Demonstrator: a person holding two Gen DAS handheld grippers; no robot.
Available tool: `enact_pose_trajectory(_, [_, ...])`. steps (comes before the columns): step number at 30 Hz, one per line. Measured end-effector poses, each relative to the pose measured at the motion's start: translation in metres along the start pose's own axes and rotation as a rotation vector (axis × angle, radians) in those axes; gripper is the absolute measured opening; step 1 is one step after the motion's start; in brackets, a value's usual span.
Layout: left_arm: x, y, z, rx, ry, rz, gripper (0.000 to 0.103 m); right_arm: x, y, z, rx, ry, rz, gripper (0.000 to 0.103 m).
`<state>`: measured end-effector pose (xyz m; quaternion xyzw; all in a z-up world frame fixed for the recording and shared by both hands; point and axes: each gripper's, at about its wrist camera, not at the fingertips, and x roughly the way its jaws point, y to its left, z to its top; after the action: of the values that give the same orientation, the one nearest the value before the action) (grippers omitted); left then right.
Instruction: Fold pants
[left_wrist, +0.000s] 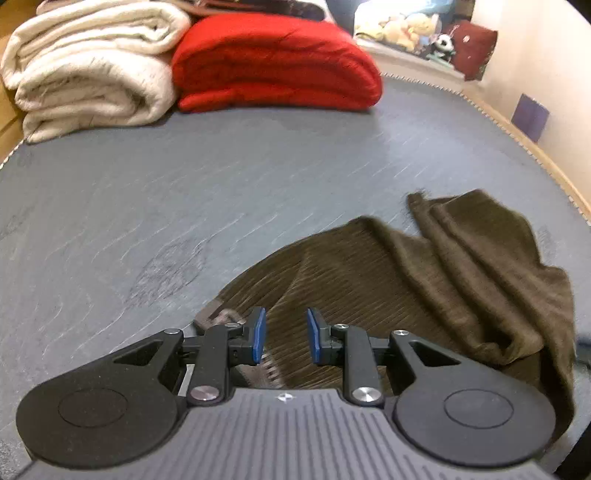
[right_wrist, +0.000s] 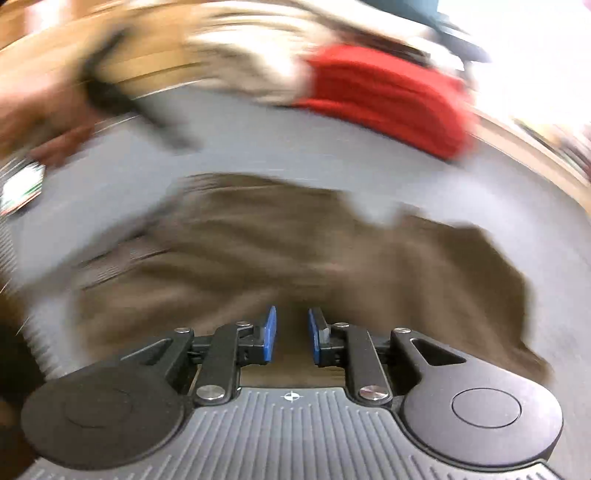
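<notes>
I see a red blanket (left_wrist: 275, 62) and cream blanket (left_wrist: 92, 70) folded at the bed's (left_wrist: 147, 192) far end. Brown pants (left_wrist: 424, 280) lie crumpled just under my left hand-held gripper (left_wrist: 285, 334) and right hand-held gripper (right_wrist: 291, 334); both narrowly parted, empty.

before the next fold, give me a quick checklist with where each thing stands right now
1. Left gripper free of cloth: ok, its fingers stand apart with nothing pinched between them.
2. Right gripper free of cloth: ok, a gap shows between its fingers and no fabric is in it.
3. Brown pants lying flat and ready: not ok, they are rumpled with loose folds on the right side.
4. Room on the grey surface beyond the pants: ok.
5. Red blanket and cream blanket clear of the pants: ok, both sit at the far end.
6. Right wrist view sharp enough to aim a grasp: not ok, blurred.
</notes>
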<state>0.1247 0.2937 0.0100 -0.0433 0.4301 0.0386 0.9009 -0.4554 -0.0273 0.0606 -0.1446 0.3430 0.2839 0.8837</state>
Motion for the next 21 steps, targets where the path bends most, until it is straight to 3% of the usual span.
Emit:
enact_pose_trajectory(3, [-0.011,-0.014,0.009,-0.005,-0.028,-0.022,0.027,0.035,-0.051,0.023,0.164,0.049,-0.123,0.027])
enact_pose_trajectory(7, [-0.035,-0.032,0.018,0.021,-0.087,0.003,0.027,0.085,-0.069,0.029,0.294,0.165,-0.126,0.031])
enact_pose_trajectory(9, [-0.053,-0.033,0.027,-0.013,-0.116,0.021,0.030,0.119,-0.069,0.035,0.306,0.229,-0.118,0.034])
enact_pose_trajectory(11, [-0.071,-0.035,0.032,-0.057,-0.139,0.003,0.033,0.134,-0.061,0.036,0.240,0.259,-0.146,0.034])
enact_pose_trajectory(12, [-0.081,-0.038,0.032,-0.076,-0.150,-0.006,0.033,0.134,-0.057,0.034,0.199,0.269,-0.161,0.032])
enact_pose_trajectory(14, [-0.098,-0.050,0.028,-0.087,-0.171,-0.031,0.033,0.134,-0.065,0.040,0.185,0.270,-0.165,0.009])
enact_pose_trajectory(18, [-0.112,-0.096,0.000,-0.084,-0.152,-0.153,0.033,0.084,-0.113,0.041,0.275,0.193,-0.190,0.007])
enact_pose_trajectory(21, [-0.106,-0.138,-0.024,-0.008,-0.093,-0.237,0.033,0.027,-0.169,0.021,0.395,0.137,-0.218,0.007])
